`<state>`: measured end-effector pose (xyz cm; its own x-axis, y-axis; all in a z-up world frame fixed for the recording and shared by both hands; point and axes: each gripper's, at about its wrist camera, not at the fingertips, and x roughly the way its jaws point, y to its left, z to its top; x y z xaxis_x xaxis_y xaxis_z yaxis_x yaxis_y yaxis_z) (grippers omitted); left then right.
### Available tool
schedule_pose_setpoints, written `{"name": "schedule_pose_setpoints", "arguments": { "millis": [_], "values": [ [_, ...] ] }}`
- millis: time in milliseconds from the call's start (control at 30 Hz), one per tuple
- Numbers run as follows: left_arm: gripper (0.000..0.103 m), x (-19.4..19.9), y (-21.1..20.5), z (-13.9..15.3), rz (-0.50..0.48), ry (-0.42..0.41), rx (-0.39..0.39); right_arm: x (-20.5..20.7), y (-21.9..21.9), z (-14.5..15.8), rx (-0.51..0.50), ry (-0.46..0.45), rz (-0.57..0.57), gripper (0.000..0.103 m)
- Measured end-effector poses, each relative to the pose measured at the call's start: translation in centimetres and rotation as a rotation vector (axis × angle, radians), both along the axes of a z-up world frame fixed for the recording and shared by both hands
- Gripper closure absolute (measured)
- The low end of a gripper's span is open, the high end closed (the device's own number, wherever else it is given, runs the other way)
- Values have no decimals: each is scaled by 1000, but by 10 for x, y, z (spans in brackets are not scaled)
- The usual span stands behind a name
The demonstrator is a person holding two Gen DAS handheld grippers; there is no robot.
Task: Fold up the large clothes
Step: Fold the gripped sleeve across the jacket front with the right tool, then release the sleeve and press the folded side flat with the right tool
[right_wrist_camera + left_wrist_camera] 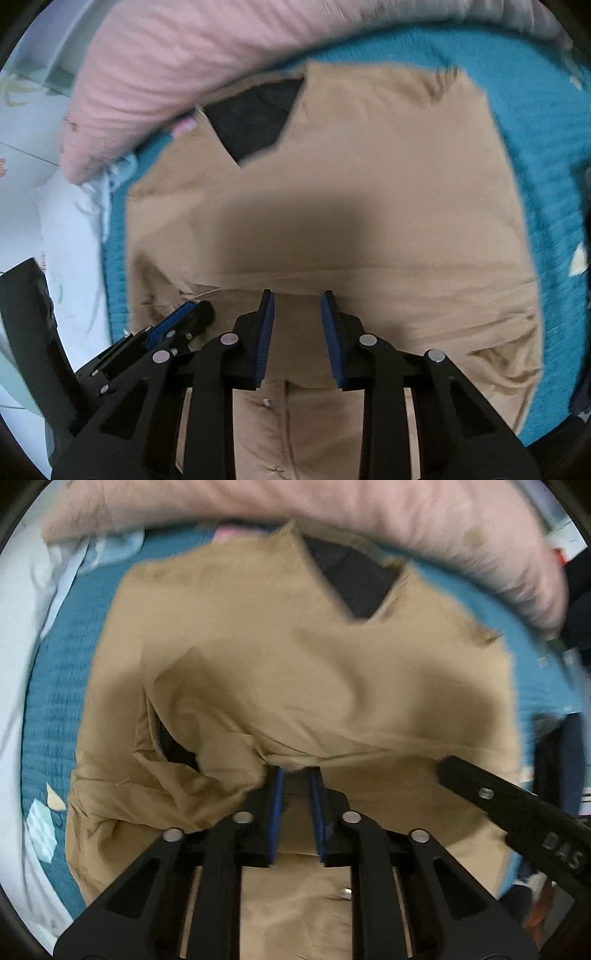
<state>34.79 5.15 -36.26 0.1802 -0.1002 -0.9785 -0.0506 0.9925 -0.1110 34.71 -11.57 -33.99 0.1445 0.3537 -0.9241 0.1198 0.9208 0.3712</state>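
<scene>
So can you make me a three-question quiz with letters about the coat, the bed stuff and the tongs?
1. Where does the tan coat lie?
A on the teal blanket
B on a chair
C on the floor

2. What colour is the fluffy quilt beyond the coat?
A green
B pink
C black

3. What are the left tongs doing?
A hanging wide open in the air
B pinching a fold of the coat
C holding a book

Answers: 1 A, teal shows all around the coat's edges. 2 B, it arcs pink over the far side. 3 B, the blue pads have tan cloth bunched between them.
</scene>
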Motion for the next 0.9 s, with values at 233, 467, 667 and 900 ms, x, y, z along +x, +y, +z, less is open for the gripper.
{"name": "schedule_pose_setpoints", "arguments": {
  "millis": [233,467,667,900],
  "values": [
    [93,-5,-7,0,-54,-26,92,-3,-16,-28,18,34,-6,103],
    [97,-15,2,16,-39,-49,127,-17,-72,-2,-183,-9,-42,103],
    [99,-16,2,1,-53,-42,128,-29,-125,-29,-103,33,-139,103],
    [99,-18,-4,9,-46,-58,162,-19,-101,-13,-176,10,-116,97]
  ]
}}
